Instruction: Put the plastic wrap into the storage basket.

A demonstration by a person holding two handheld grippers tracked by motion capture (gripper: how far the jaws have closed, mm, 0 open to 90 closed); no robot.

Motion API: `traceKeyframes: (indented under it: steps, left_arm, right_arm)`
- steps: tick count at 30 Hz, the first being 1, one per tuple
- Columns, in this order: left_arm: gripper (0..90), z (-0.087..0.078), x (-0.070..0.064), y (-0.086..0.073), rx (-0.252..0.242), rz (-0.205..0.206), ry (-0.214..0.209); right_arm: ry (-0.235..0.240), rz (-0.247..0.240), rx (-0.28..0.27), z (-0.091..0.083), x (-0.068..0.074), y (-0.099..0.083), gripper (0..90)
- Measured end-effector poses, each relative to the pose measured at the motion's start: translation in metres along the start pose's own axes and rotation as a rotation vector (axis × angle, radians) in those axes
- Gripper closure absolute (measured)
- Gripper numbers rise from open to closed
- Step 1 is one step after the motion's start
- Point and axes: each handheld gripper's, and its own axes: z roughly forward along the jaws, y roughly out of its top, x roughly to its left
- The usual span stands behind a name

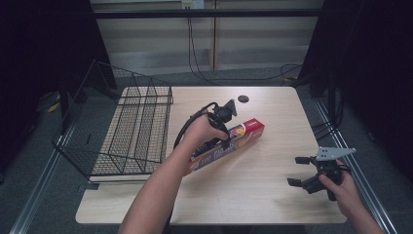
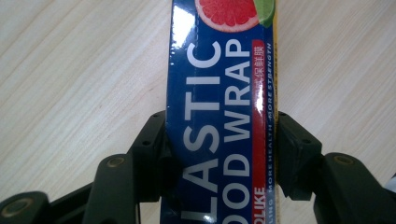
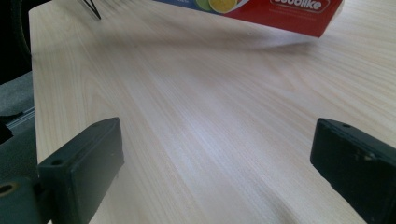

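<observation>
My left gripper (image 2: 219, 154) is clamped across the long blue-and-red cardboard plastic-wrap box (image 1: 229, 141), mid-table beside the black wire basket (image 1: 131, 131). Grasp done, I judge; moving it remains. My right gripper (image 1: 298, 170) gapes, holding nothing.

Your light wooden table (image 1: 253, 195) carries a wire basket (image 1: 131, 131) at its left, the plastic wrap box (image 1: 229, 144) mid-table, and a small dark disc (image 1: 243, 99) at the far edge.
</observation>
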Motion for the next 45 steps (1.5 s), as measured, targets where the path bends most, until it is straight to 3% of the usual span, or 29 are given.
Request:
traceKeyframes:
  steps: [11, 14, 20, 22, 29, 34, 45]
  left_arm:
    - [45.2, -0.025, 0.007, -0.003, -0.015, -0.075, 0.003]
    - [45.1, -0.031, 0.008, -0.004, -0.011, -0.069, 0.014]
    - [45.1, -0.043, 0.013, -0.008, -0.036, -0.09, 0.019]
    - [45.1, -0.05, 0.015, -0.011, -0.036, -0.121, 0.024]
    - [45.1, -0.065, 0.019, -0.017, -0.033, -0.133, 0.049]
    - [45.1, -0.074, 0.022, -0.022, -0.058, -0.185, 0.054]
    - [45.2, -0.095, 0.03, -0.034, -0.036, -0.238, 0.065]
  right_arm:
    - [-0.005, 0.0, -0.01, 0.0, 0.0, 0.0, 2.4]
    - [0.005, -0.002, -0.005, 0.001, 0.0, 0.0, 2.4]
    - [0.001, 0.004, -0.007, 0.001, 0.001, 0.001, 2.4]
    - [-0.003, 0.001, -0.008, 0.001, 0.001, 0.0, 2.4]
    - [-0.001, 0.002, -0.009, 0.001, 0.001, 0.001, 2.4]
    - [-0.001, -0.007, -0.007, 0.002, 0.002, 0.001, 2.4]
    - [-0.002, -0.001, -0.013, 0.001, 0.001, 0.001, 2.4]
